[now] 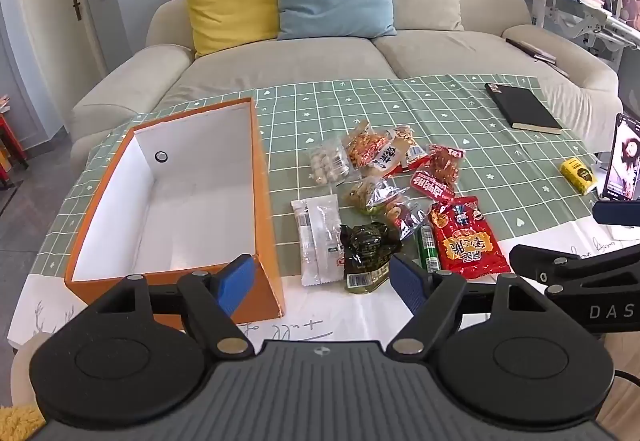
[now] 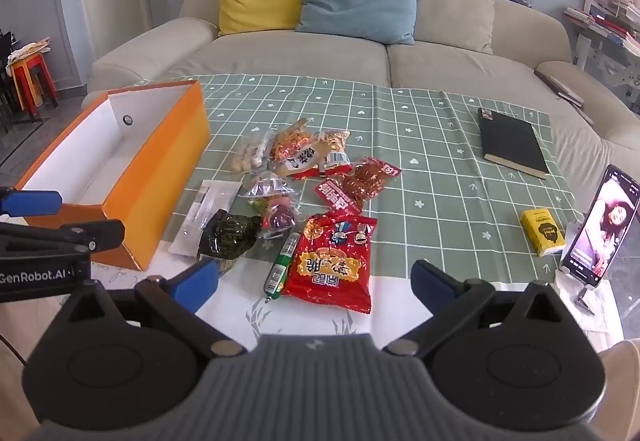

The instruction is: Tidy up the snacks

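An empty orange box (image 1: 262,177) with a white inside stands at the left of the table; it also shows in the right wrist view (image 2: 176,145). A pile of snack packets lies right of it: a big red bag (image 1: 466,239) (image 2: 334,261), a dark green packet (image 1: 366,255) (image 2: 230,235), a clear white packet (image 1: 320,239) (image 2: 208,215), a green tube (image 1: 427,247) (image 2: 282,267). My left gripper (image 1: 322,281) is open, just short of the dark green packet. My right gripper (image 2: 316,283) is open, just short of the red bag.
A black notebook (image 2: 510,143) lies at the far right of the green checked tablecloth (image 2: 440,177). A small yellow box (image 2: 544,233) and a propped phone (image 2: 600,225) stand at the right edge. A beige sofa (image 2: 320,57) with cushions is behind the table.
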Motion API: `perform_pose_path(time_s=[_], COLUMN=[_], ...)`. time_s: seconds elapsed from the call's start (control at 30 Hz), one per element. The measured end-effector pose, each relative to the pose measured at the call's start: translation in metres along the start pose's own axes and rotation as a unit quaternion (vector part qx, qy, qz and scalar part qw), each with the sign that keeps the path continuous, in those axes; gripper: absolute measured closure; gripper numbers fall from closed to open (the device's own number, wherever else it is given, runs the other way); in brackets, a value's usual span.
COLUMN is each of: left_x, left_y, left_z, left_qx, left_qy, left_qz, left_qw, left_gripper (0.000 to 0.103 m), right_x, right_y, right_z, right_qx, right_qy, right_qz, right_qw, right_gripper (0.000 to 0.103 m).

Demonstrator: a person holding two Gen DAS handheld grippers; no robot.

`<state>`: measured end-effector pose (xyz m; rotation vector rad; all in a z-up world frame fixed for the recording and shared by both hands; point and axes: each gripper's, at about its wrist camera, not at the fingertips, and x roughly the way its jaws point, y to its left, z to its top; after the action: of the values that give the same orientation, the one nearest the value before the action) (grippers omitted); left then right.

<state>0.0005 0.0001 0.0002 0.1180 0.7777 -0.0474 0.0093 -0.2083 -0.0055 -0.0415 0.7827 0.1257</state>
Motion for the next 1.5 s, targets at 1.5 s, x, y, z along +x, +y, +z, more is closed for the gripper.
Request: perform_pose_path(time_s=[1.5], left_x=[0.005], left_y=[0.001], left_z=[-0.004], left_qx=[0.006], left_qy=[0.015], left_qz=[0.009], left_qw=[0.9998], left_gripper=[0.013], right_x=[0.009], right_y=[-0.009], right_z=[-0.006], right_qx=[0.0], right_qy=[0.014], right_qz=[-0.01], right_qw=[1.0], right_gripper=[0.004])
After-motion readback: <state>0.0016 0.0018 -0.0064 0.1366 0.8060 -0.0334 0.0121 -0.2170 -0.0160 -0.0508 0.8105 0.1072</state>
